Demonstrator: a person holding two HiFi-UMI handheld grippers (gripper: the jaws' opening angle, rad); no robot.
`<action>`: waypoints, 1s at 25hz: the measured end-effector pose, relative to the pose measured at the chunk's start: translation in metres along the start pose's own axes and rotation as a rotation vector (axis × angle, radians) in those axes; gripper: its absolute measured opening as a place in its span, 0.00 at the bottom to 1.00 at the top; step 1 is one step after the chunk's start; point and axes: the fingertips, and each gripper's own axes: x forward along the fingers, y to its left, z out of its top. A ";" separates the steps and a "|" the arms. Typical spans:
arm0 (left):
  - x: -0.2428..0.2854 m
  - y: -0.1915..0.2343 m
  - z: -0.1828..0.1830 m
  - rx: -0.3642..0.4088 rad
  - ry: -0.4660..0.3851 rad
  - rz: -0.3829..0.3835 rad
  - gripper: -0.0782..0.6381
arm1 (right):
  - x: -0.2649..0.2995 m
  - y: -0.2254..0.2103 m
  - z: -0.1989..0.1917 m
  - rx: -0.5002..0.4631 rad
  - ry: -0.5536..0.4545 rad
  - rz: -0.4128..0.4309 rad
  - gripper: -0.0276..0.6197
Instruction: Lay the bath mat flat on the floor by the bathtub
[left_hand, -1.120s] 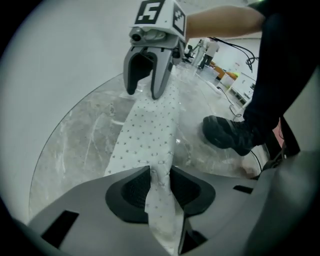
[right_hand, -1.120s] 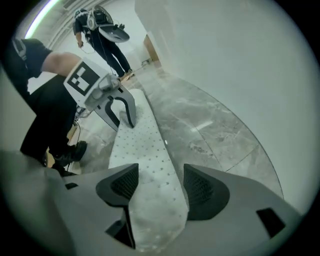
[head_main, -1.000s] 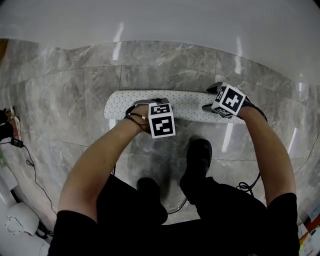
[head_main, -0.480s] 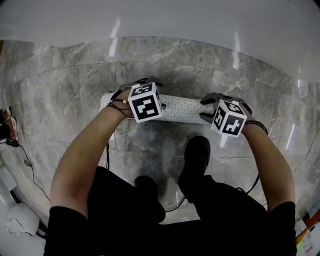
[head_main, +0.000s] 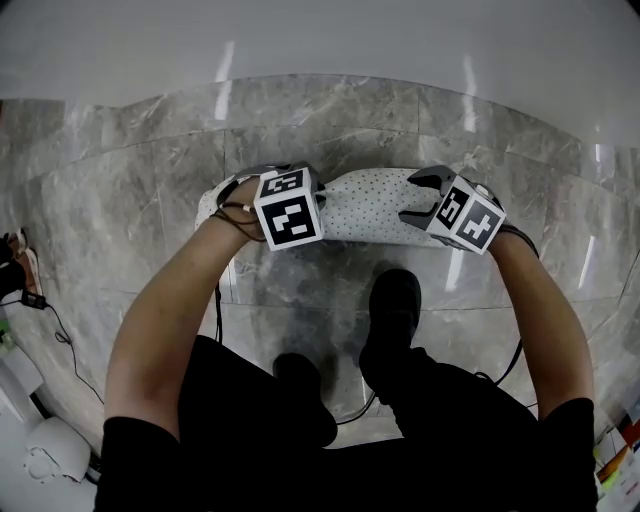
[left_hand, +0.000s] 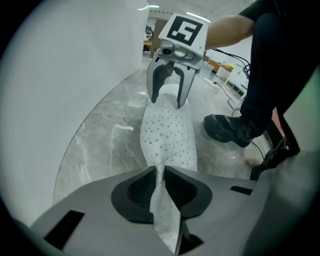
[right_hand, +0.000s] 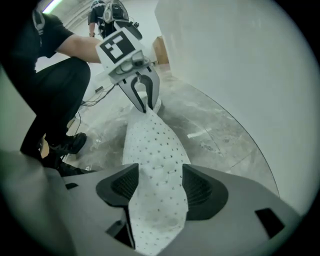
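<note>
A white bath mat (head_main: 365, 205) with small dark dots hangs in a bunched strip between my two grippers, just above the grey marble floor (head_main: 130, 200) beside the white bathtub (head_main: 320, 40). My left gripper (left_hand: 160, 172) has just been closing and is shut on the mat's thin left end (left_hand: 167, 135). In the head view the left gripper (head_main: 275, 185) sits under its marker cube. My right gripper (right_hand: 160, 182) has just been opening. The mat's right end (right_hand: 152, 150) lies loosely between its spread jaws. In the head view the right gripper (head_main: 415, 197) straddles that end.
The person's black shoes (head_main: 395, 305) stand on the floor right behind the mat. Cables (head_main: 60, 335) and white equipment (head_main: 45, 445) lie at the left. The tub wall curves along the far side.
The mat, a flat strip on the floor a second ago, now hangs lifted and bunched. The left gripper moved left and towards the tub. The right gripper rose and tilted.
</note>
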 end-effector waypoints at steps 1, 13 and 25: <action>-0.003 0.000 0.001 0.010 -0.005 0.017 0.20 | 0.002 -0.005 -0.003 0.004 0.013 -0.007 0.49; -0.038 0.003 0.020 0.275 -0.022 0.275 0.16 | 0.004 -0.042 0.003 0.036 0.088 0.123 0.67; -0.071 0.089 0.019 0.106 -0.066 0.562 0.27 | -0.012 -0.069 0.029 -0.108 0.051 0.040 0.26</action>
